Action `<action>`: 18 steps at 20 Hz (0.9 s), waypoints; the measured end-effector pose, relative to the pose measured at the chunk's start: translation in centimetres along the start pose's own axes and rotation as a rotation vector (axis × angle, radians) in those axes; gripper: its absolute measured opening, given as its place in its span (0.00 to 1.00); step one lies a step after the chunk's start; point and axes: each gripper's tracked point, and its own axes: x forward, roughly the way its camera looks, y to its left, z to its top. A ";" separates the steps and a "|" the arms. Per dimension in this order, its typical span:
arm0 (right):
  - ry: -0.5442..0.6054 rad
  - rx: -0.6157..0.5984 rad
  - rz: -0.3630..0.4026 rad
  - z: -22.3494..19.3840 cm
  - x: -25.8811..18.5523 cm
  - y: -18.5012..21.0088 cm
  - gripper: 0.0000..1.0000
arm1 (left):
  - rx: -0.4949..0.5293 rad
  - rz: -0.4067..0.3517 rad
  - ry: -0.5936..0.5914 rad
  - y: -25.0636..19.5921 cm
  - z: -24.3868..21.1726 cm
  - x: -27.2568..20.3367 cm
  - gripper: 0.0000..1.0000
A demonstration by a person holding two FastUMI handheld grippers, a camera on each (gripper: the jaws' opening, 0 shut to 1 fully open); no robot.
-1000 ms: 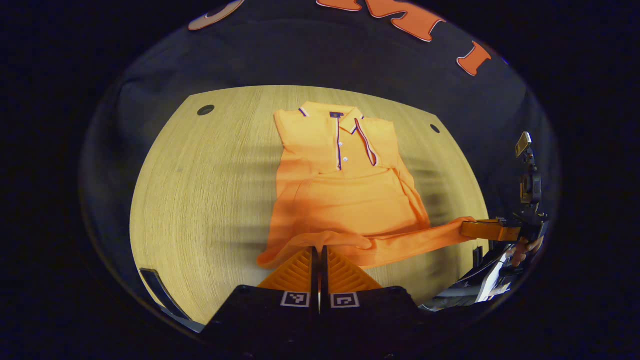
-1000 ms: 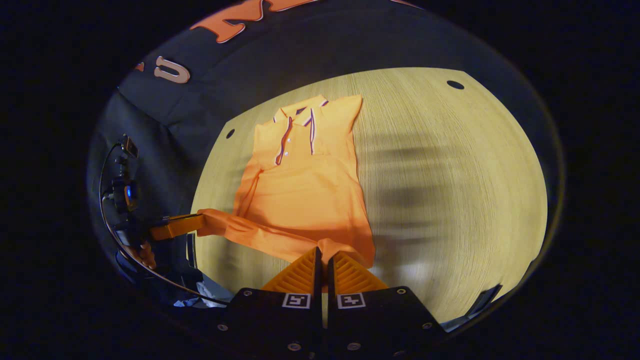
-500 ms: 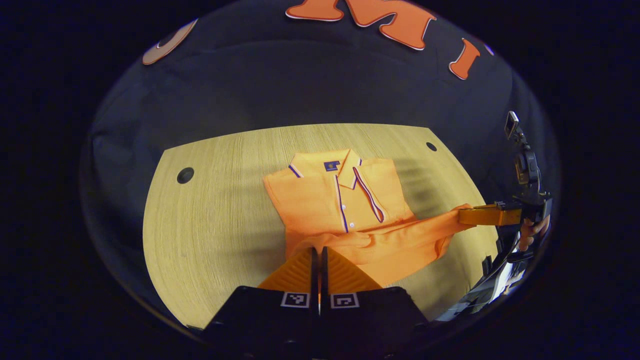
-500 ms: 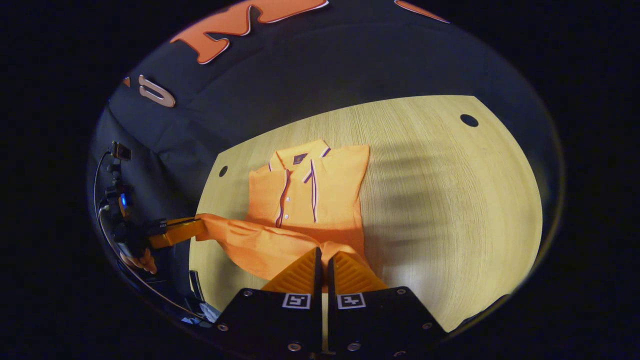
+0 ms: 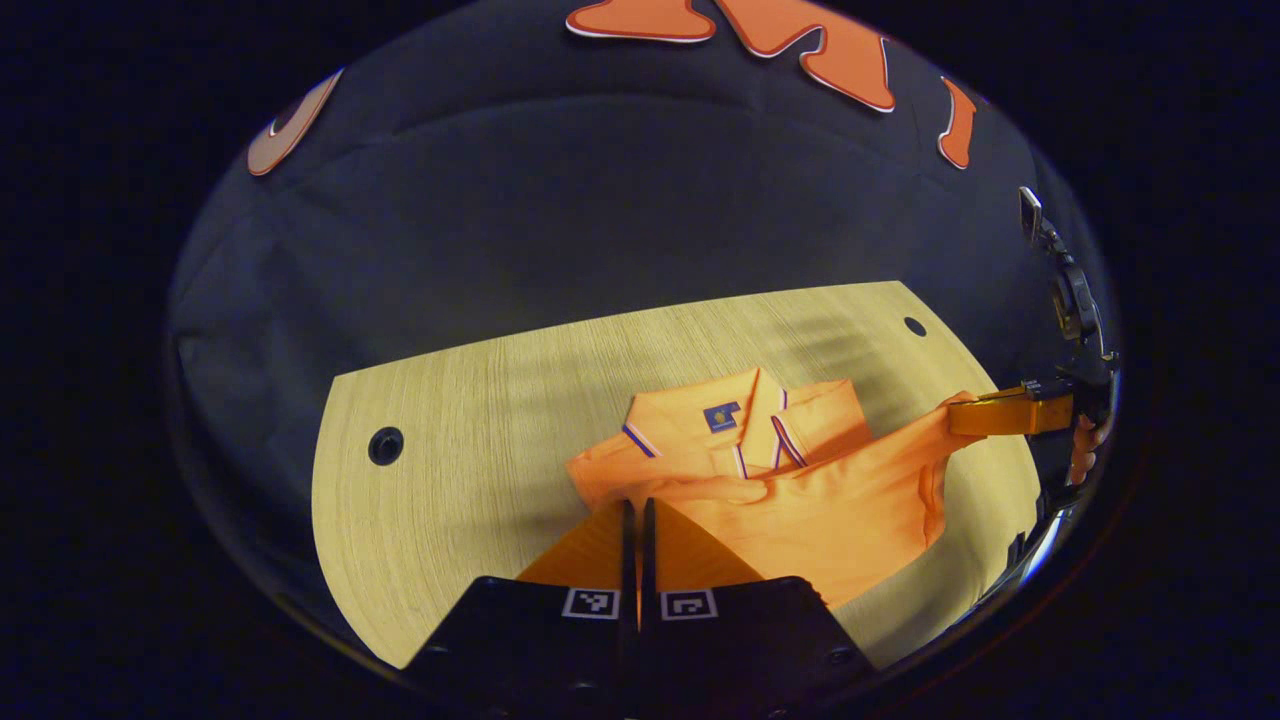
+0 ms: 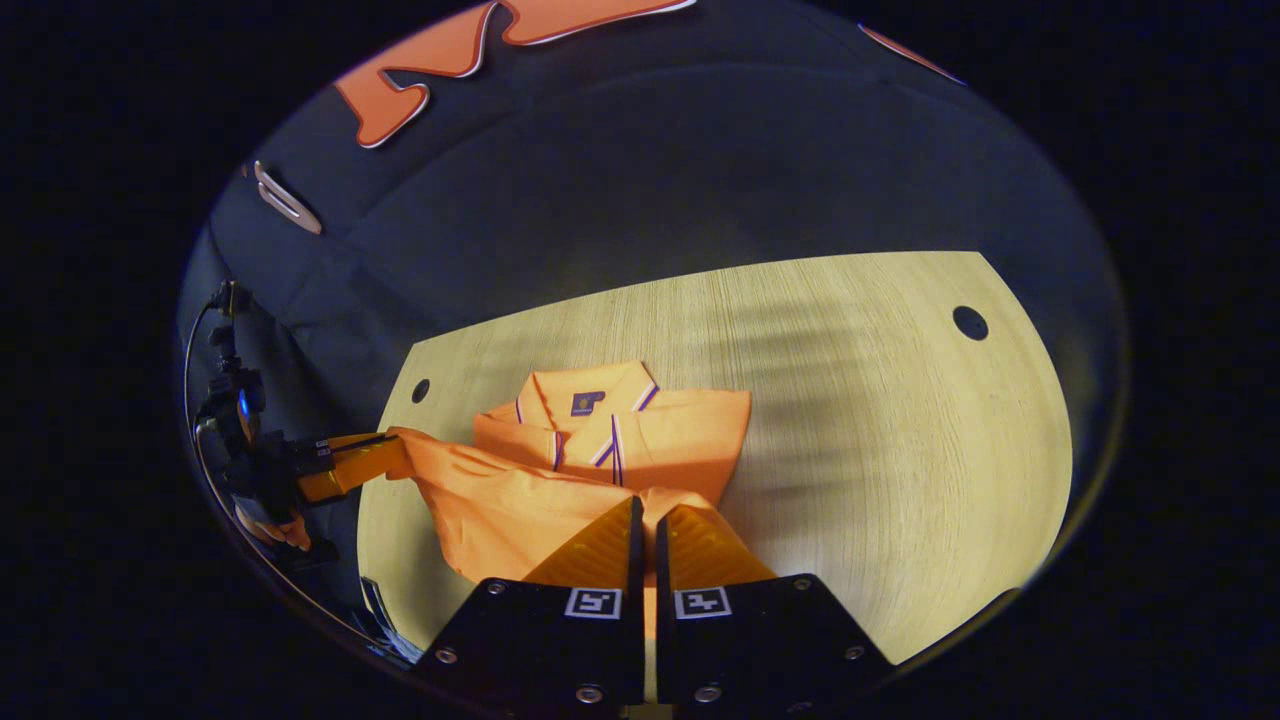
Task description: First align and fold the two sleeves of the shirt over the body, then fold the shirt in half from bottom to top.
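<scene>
Both grippers are closed, each on one bottom corner of the shirt. The left gripper has its fingers pressed together with orange cloth between them, and the right gripper the same. Between them the hem hangs in a line across, lifted above the table. Ahead of both jaws, lower down, lies the collar, flat on the wood. I judge the coming move must carry the hem forward and down onto the collar, both hands equally near.
</scene>
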 end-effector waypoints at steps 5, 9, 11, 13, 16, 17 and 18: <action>-0.007 0.094 -0.005 2.3 3.6 -0.3 0.06 | 0.002 0.151 -0.052 3.1 1.1 3.3 0.03; -0.113 0.044 -0.031 4.1 2.8 -0.8 0.55 | -0.008 0.148 -0.179 2.5 4.1 0.6 0.78; -0.177 -0.019 -0.054 5.0 1.0 -0.8 0.76 | -0.005 0.156 -0.233 2.0 5.3 -1.3 0.99; -0.268 -0.084 -0.082 6.1 -0.8 -0.6 0.88 | -0.015 0.156 -0.296 1.4 6.7 -4.0 1.00; -0.388 -0.148 -0.108 7.1 -4.7 0.2 0.97 | -0.020 0.155 -0.341 0.4 7.1 -7.8 1.00; -0.430 -0.163 -0.109 7.5 -6.0 0.7 0.98 | -0.021 0.156 -0.364 0.2 7.1 -8.9 1.00; -0.467 -0.176 -0.114 7.7 -7.6 0.9 0.98 | -0.022 0.158 -0.385 -0.1 7.3 -10.4 1.00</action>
